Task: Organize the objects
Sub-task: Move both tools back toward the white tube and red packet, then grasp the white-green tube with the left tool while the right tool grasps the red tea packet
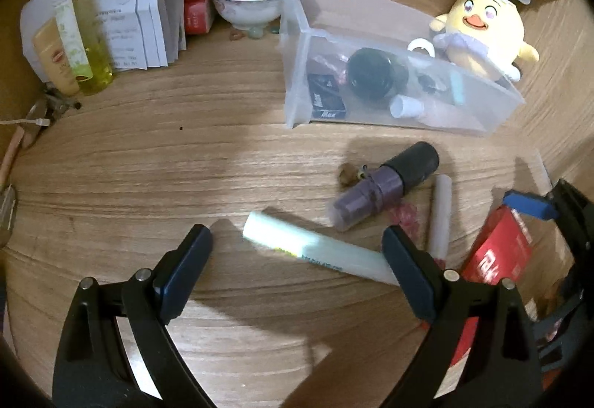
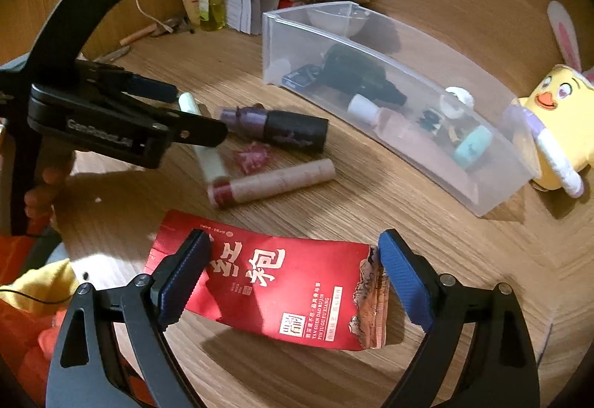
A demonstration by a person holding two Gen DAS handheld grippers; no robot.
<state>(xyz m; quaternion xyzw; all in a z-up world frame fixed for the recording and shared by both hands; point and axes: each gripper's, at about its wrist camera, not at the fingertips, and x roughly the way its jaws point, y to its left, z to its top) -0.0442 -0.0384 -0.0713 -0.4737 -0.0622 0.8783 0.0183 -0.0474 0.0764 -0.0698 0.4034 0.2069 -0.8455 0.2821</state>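
While both grippers point down at the wooden tabletop (image 1: 148,155), each one stands with its jaws wide apart. The right gripper (image 2: 293,278) hovers over a red tea packet (image 2: 282,289) that lies flat on the near part of the table; the packet is between the two blue pads (image 2: 402,281), but the pads do not press on it, as far as the right wrist view shows. The left gripper (image 1: 297,259) is also wide, and a pale green tube (image 1: 319,252) lies across the gap between its fingers, with one end close to the right finger. I cannot tell if that finger touches the tube.

Just beyond the green tube lies a purple bottle with a black cap (image 1: 386,185), on its side. To the right of it there is a white stick (image 1: 440,211), and between them a small pink wrapper (image 1: 406,218). A little brown thing (image 1: 349,172) sits beside the bottle; it is too small to name.

Farther away stands a clear plastic bin (image 1: 297,48), which already holds a round black jar (image 1: 371,74), a small dark box (image 1: 326,100), a white-capped bottle (image 1: 408,107) and some smaller pieces. A yellow plush chick with rabbit ears (image 1: 482,29) leans at the far right side of the bin. At the far left are folded papers (image 1: 141,10), a yellow bottle (image 1: 92,48) and a white bowl (image 1: 245,7) with small trinkets.
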